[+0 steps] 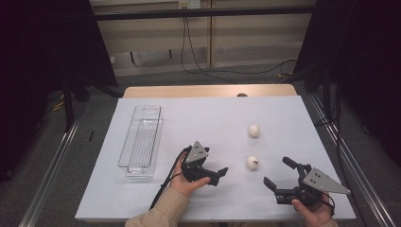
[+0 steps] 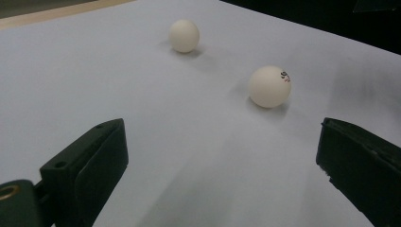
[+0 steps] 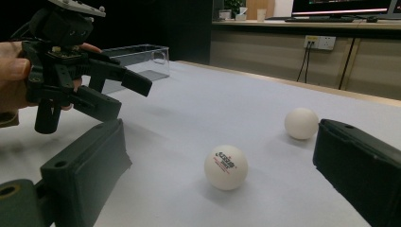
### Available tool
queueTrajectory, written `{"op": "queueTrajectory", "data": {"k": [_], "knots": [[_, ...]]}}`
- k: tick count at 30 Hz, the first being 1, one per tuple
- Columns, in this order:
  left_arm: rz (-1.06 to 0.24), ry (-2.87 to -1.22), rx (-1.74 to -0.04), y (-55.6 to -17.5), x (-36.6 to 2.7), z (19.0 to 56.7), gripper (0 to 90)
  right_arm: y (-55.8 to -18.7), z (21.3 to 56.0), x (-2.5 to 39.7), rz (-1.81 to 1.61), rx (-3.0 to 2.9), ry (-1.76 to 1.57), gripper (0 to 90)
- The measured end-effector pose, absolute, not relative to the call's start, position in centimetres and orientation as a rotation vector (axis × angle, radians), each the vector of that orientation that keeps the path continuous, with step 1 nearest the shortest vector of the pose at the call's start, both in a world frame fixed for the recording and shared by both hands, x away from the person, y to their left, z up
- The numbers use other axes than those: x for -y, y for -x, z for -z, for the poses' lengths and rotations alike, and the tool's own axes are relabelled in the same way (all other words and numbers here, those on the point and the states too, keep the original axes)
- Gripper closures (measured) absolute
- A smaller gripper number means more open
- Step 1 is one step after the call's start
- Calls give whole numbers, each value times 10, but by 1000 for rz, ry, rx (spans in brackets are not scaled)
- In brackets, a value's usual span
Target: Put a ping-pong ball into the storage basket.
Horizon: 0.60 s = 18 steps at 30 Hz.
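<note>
Your left gripper (image 1: 219, 173) sits low over the white table cover (image 1: 213, 118), its jaws spread wide and holding nothing. In the left gripper view the 2 black jaws frame the near ball (image 2: 269, 86), which rests on the cover ahead of them and toward the right jaw, apart from both. Its printed mark faces up and to the right there. The far ball (image 2: 184, 35) lies beyond it, well apart, closer to the wooden table edge (image 2: 56, 13).

Your right gripper (image 1: 279, 172) is also low over the cover, at the near right of the table, jaws spread wide with nothing between them. In the right gripper view the near ball (image 3: 226, 167) lies ahead between those 2 jaws, touching neither, red and black print facing the camera. The far ball (image 3: 301, 123) sits farther on, just beside the right jaw's tip as seen from there.

From above, the near ball (image 1: 252, 162) lies between your 2 grippers, and the far ball (image 1: 254, 130) is behind it. The clear plastic bin (image 1: 141, 142) stands at the left of the cover, well apart from both balls.
</note>
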<state>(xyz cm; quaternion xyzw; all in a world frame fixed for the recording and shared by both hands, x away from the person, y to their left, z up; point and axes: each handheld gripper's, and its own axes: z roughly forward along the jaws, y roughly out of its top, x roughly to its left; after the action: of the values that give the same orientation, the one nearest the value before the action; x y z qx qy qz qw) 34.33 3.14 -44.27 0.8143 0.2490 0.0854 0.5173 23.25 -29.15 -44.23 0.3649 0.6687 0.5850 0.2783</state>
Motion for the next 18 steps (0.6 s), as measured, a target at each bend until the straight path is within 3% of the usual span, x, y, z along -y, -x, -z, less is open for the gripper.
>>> {"op": "queueTrajectory", "data": {"k": [18], "knots": [[-191,-1968,-592,-345,-22,442,31,-233,442,292,-1572,-1793,-979,30]]}}
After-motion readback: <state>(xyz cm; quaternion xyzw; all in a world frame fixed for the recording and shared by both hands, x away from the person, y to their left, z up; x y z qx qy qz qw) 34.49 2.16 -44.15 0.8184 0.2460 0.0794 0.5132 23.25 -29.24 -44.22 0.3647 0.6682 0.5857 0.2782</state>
